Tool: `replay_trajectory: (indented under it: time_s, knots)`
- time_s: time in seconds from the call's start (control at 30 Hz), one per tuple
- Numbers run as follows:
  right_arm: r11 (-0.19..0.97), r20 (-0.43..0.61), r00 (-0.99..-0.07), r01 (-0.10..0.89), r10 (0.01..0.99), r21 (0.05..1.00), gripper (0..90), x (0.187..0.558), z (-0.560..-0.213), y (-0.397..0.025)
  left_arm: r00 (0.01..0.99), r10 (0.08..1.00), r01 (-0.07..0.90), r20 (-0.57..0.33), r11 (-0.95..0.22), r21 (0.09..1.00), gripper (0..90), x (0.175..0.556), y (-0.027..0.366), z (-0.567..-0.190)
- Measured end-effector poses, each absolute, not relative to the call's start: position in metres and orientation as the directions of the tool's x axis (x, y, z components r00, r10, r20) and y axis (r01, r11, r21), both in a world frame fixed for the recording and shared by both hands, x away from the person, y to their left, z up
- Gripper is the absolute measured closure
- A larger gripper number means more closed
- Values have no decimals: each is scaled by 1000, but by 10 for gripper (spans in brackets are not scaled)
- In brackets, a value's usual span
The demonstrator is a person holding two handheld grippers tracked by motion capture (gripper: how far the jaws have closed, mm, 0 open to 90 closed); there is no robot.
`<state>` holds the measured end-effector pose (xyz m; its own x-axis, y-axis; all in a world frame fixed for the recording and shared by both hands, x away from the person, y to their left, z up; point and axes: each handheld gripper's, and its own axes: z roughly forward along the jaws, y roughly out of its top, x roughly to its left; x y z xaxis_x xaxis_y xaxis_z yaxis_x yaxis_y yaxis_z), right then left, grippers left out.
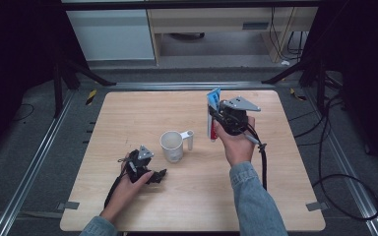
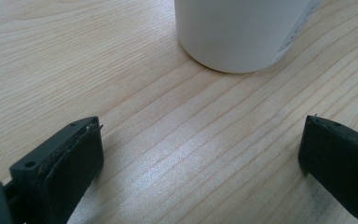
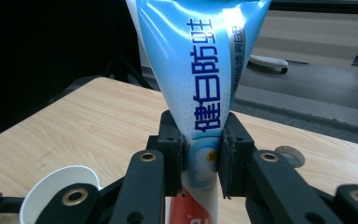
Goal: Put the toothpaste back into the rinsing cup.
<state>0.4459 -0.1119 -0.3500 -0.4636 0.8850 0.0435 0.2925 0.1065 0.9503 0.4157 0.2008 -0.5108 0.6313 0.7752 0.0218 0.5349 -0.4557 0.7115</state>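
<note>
A blue, white and red toothpaste tube [image 1: 212, 115] [image 3: 200, 84] hangs upright above the table, flat crimped end up, with my right gripper [image 1: 221, 117] [image 3: 200, 158] shut on its middle. A white mug [image 1: 172, 146] [image 2: 242, 32] with its handle to the right stands on the wooden table [image 1: 128, 113]; its rim [image 3: 60, 186] shows at lower left in the right gripper view. My left gripper [image 1: 158, 175] [image 2: 200, 158] rests low on the table just in front and left of the mug, jaws wide apart with bare wood between them.
A small round disc [image 3: 289, 155] lies on the table beyond the right gripper. Black cables [image 1: 263, 162] trail from both grippers. Metal rails [image 1: 34, 157] and dark floor border the table; cabinets stand behind.
</note>
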Motion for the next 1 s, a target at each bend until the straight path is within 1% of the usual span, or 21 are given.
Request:
replay_trajectory:
  time_s: [0.17, 0.27, 0.47, 0.83, 1.0]
  knots:
    - [106, 39, -465, 282, 884, 954, 736, 443, -346, -108, 632, 775, 534, 23, -457, 711, 0, 416, 201, -511]
    - [125, 17, -468, 270, 883, 955, 736, 442, -341, -104, 632, 775, 534, 23, -457, 711, 0, 416, 201, -511]
    - [124, 16, -472, 264, 882, 957, 736, 441, -338, -100, 631, 775, 534, 23, -456, 711, 0, 416, 201, -511]
    - [114, 4, -481, 216, 877, 970, 736, 442, -319, -88, 631, 776, 534, 23, -456, 712, 0, 416, 201, -511]
    - [118, 0, -484, 213, 875, 970, 736, 443, -319, -82, 627, 779, 537, 21, -451, 713, 0, 415, 201, -511]
